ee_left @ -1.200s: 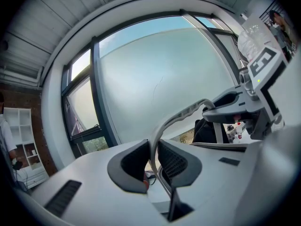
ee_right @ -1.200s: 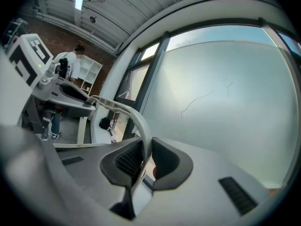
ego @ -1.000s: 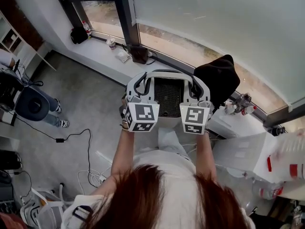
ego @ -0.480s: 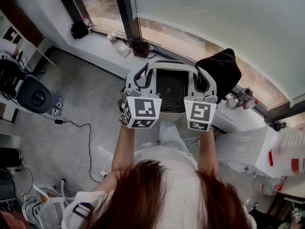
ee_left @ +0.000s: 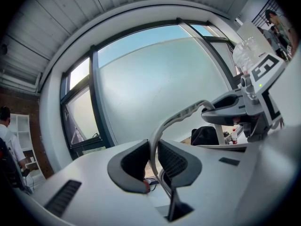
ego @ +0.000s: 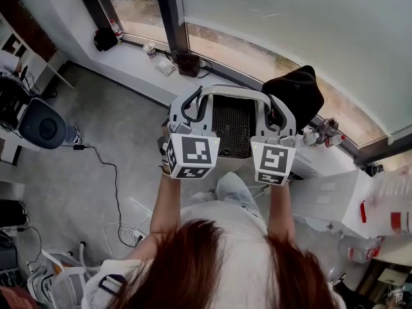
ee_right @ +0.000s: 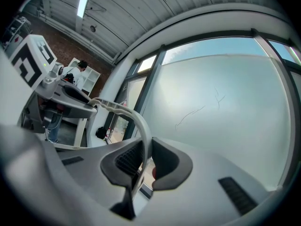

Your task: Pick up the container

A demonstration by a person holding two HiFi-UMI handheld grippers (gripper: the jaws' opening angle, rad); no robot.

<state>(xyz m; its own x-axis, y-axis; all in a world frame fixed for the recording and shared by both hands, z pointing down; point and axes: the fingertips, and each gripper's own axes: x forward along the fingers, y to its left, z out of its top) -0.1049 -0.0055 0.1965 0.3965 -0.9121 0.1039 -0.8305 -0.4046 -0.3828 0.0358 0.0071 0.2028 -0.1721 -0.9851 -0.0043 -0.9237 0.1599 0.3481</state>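
Grey floor [ego: 96,166] and a big window [ego: 290,24] fill the head view. In the middle of that view is the container [ego: 230,126]. It is white with a dark net part. It is up in the air in front of the person, between the two tongs.

The left tongs [ego: 187,108] are at 9 o'clock of the container, and the right tongs [ego: 277,113] are at 3 o'clock. Both are clenched on the container's white curved bar [ego: 232,90].

In the left gripper view the bar sits tight between the dark pads [ee_left: 134,161] and runs off toward 2 o'clock. In the right gripper view it runs off toward 10 o'clock.

A black bundle [ego: 299,95] sits at 2 o'clock of the container. A thin cable [ego: 116,192] lies on the floor at 8 o'clock.
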